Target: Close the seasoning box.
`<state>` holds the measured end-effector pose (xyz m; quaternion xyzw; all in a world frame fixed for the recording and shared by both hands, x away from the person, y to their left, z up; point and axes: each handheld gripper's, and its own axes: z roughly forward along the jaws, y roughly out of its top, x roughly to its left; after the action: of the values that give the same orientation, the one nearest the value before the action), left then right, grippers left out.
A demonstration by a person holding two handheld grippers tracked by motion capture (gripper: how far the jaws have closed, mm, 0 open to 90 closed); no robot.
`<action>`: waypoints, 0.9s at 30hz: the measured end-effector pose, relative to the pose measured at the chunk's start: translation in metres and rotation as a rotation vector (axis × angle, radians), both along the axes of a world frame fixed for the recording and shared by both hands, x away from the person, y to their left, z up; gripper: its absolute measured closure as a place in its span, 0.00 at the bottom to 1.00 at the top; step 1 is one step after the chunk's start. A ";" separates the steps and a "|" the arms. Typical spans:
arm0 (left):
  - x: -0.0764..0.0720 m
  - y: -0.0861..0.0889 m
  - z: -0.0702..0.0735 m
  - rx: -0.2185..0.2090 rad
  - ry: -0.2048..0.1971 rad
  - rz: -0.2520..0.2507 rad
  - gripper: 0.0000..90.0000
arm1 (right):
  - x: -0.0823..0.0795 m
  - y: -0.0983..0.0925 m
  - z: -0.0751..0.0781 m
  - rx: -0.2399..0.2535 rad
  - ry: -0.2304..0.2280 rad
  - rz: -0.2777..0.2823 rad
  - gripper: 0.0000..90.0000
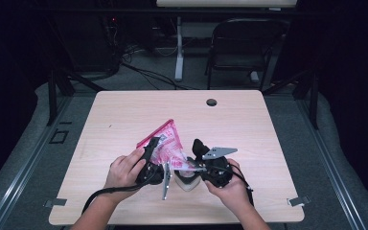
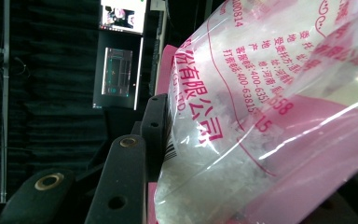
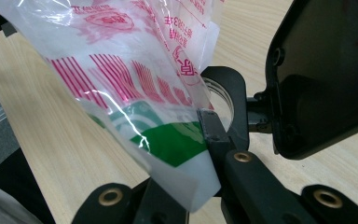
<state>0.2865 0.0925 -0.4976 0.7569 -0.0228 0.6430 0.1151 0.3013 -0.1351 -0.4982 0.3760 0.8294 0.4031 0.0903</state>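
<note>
Two tools on one plastic bag, both hands low at the near edge of the desk (image 1: 124, 103).

High view: left tool (image 1: 149, 154) has the pink-printed bag (image 1: 165, 141) at its lower left part. The bag stands up off the desk and tilts away toward the far left, its pink top strip highest. Right tool (image 1: 197, 165) meets the bag's lower right corner. A small white container (image 1: 188, 181) sits on the desk between the two hands, just below the bag.

Left gripper view: jaws partly closed on the bag (image 2: 270, 121), one black jaw pressed flat against the clear film. Film has red print and looks to hold pale grainy contents. Dark room and a lit screen (image 2: 121, 14) behind.

Right gripper view: jaws fully closed, pinching the bag (image 3: 135, 84) at its white-and-green bottom corner. Bag hangs above the desk (image 3: 65, 154). A jar rim (image 3: 221, 93) shows behind the jaw tip. A large black part sits at right, close by; cannot tell what it is.
</note>
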 end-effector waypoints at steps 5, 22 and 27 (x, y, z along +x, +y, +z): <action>0.000 0.000 0.000 0.002 -0.003 -0.002 0.73 | 0.000 0.000 0.000 -0.004 0.003 0.001 1.00; -0.002 -0.001 0.002 0.016 -0.017 -0.005 0.73 | 0.000 0.000 0.000 -0.001 0.003 0.000 1.00; -0.001 -0.001 0.002 0.014 -0.017 -0.006 0.73 | 0.000 0.000 0.000 -0.002 0.002 -0.001 1.00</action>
<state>0.2850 0.0919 -0.4960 0.7520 -0.0307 0.6489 0.1116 0.3010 -0.1347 -0.4986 0.3766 0.8299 0.4017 0.0900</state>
